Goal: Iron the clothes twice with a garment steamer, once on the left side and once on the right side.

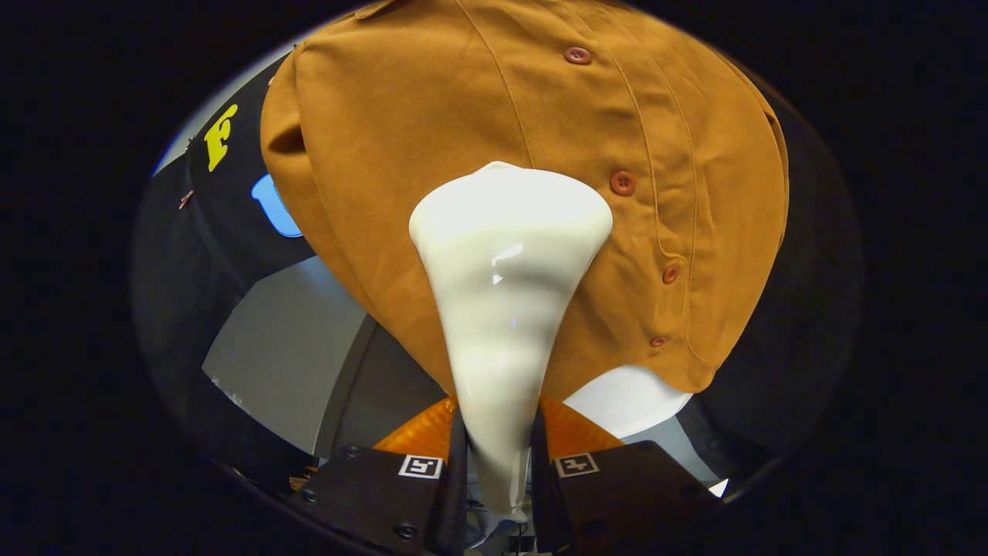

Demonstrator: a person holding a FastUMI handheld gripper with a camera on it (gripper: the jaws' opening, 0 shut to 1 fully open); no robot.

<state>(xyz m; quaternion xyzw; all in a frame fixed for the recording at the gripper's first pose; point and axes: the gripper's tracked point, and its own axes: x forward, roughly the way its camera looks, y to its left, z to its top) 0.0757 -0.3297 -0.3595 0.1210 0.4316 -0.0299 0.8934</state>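
Between the fingers of the tool [498, 463], closed on its narrow neck, sits the garment steamer [505, 293], a glossy white plastic cone widening toward its head at 12 o'clock. That head lies against the brown shirt [463, 116], just at 9 o'clock of the button placket [622, 183]. The shirt is matte woven cloth with stitched seams and small round reddish buttons, hanging beyond the fingers. Judging by this, a pass along one side is underway low on the panel; which pass it is, I cannot tell, and the side past the buttons looks left to do
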